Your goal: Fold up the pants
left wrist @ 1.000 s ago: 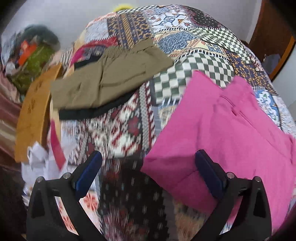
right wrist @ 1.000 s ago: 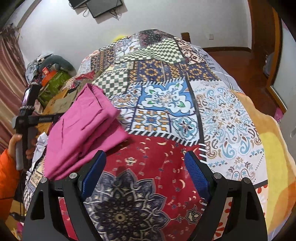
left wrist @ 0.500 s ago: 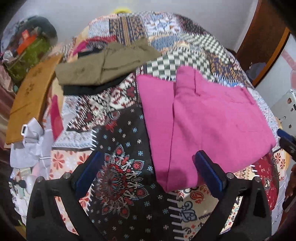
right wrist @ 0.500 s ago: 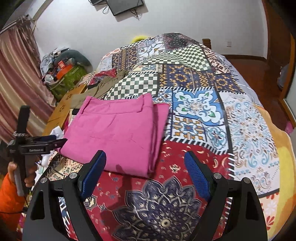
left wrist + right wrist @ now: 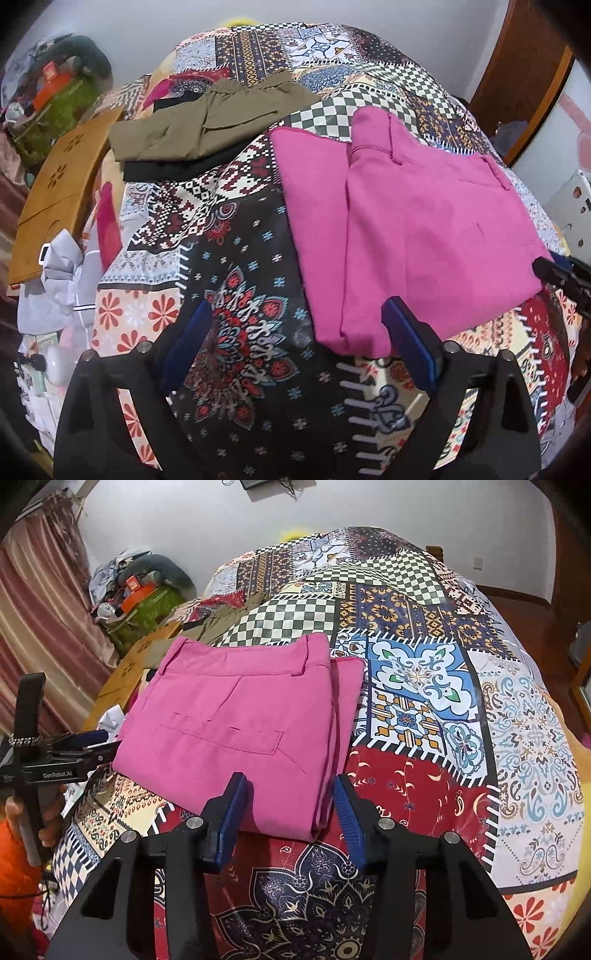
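Note:
The pink pants (image 5: pixel 417 229) lie folded flat on the patchwork bedspread (image 5: pixel 236 332), waistband at the far side; they also show in the right wrist view (image 5: pixel 240 723). My left gripper (image 5: pixel 295 343) is open and empty, held above the bed near the pants' near left corner. My right gripper (image 5: pixel 286 812) is partly open and empty, its fingers either side of the pants' near right corner. The left gripper also shows at the left of the right wrist view (image 5: pixel 85 746), and the right gripper's tip shows in the left wrist view (image 5: pixel 561 273).
Folded olive pants (image 5: pixel 207 122) lie on a black garment at the bed's far left. A wooden board (image 5: pixel 59 192) and white cloth (image 5: pixel 55 288) sit at the left bed edge. Bags and clutter (image 5: pixel 140 594) stand by the curtain.
Both grippers have drawn back from the pants, which now lie folded flat. The right gripper's jaws have narrowed over the last half second.

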### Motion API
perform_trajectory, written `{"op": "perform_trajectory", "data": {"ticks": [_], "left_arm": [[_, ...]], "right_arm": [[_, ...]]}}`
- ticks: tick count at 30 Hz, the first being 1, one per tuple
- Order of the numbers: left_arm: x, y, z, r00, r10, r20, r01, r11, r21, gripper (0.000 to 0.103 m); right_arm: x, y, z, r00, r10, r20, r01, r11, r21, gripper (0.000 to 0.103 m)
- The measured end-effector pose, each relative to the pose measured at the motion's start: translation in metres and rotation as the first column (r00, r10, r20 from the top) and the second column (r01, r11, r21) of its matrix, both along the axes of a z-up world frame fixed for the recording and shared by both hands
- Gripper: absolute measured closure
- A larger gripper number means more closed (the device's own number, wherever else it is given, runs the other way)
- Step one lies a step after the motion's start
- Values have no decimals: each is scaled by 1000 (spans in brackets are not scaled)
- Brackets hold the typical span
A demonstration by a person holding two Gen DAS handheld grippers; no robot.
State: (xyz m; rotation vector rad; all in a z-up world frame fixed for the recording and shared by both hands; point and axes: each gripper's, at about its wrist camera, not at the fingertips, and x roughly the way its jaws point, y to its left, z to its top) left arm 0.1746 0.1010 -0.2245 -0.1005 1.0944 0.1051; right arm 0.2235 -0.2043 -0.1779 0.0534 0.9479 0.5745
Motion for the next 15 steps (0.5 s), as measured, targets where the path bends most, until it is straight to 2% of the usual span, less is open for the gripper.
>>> {"op": "perform_trajectory", "data": {"ticks": [4, 9, 15], "left_arm": [[-4, 3, 2, 1000, -7, -4, 7, 998, 55, 8], [-5, 6, 22, 999, -38, 39, 30, 983, 179, 9], [18, 6, 50, 993, -47, 107, 31, 988, 148, 8]], "right_arm": [[0, 5, 6, 1000, 23, 16, -22, 999, -49, 59], [-2, 5, 19, 997, 33, 65, -25, 992, -121, 58], [10, 5, 27, 996, 25, 89, -13, 991, -134, 55]]}}
